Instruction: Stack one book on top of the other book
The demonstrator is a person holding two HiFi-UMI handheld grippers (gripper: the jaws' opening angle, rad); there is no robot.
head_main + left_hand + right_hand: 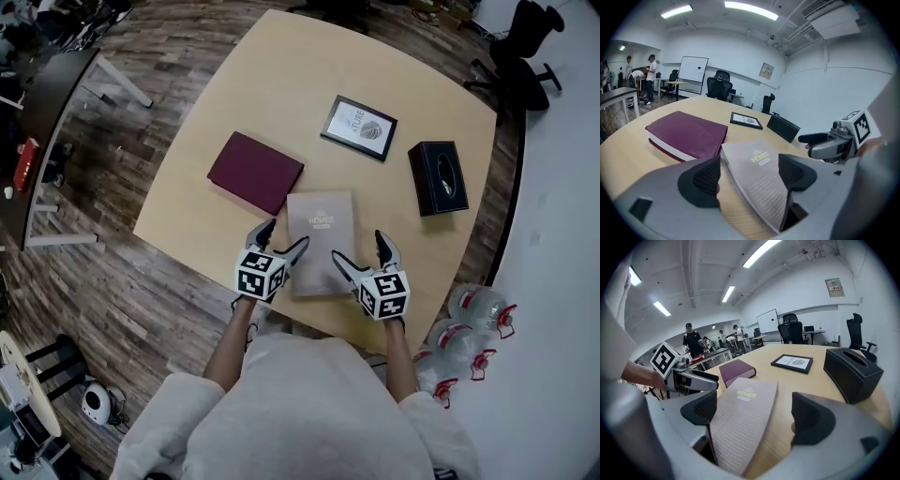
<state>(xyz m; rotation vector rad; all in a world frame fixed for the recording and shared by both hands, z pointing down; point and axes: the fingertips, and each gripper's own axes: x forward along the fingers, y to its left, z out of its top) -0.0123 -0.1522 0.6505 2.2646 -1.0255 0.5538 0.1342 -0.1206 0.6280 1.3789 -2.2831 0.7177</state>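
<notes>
A grey book (pixel 322 239) marked "HOMES" lies flat near the table's front edge. A maroon book (pixel 255 172) lies just behind and left of it, corner nearly touching. My left gripper (pixel 277 245) is open, its jaws straddling the grey book's left edge (pixel 754 174). My right gripper (pixel 360 253) is open too, jaws astride that book's right edge (pixel 754 420). Neither grips anything. The maroon book (pixel 689 133) shows left in the left gripper view, and farther back (pixel 736 371) in the right gripper view.
A framed picture (pixel 359 127) lies flat at the back of the light wooden table (pixel 216 103). A black tissue box (pixel 438 177) stands at the right. Water bottles (pixel 469 328) lie on the floor at the right. Office chairs (pixel 525 47) stand beyond the table.
</notes>
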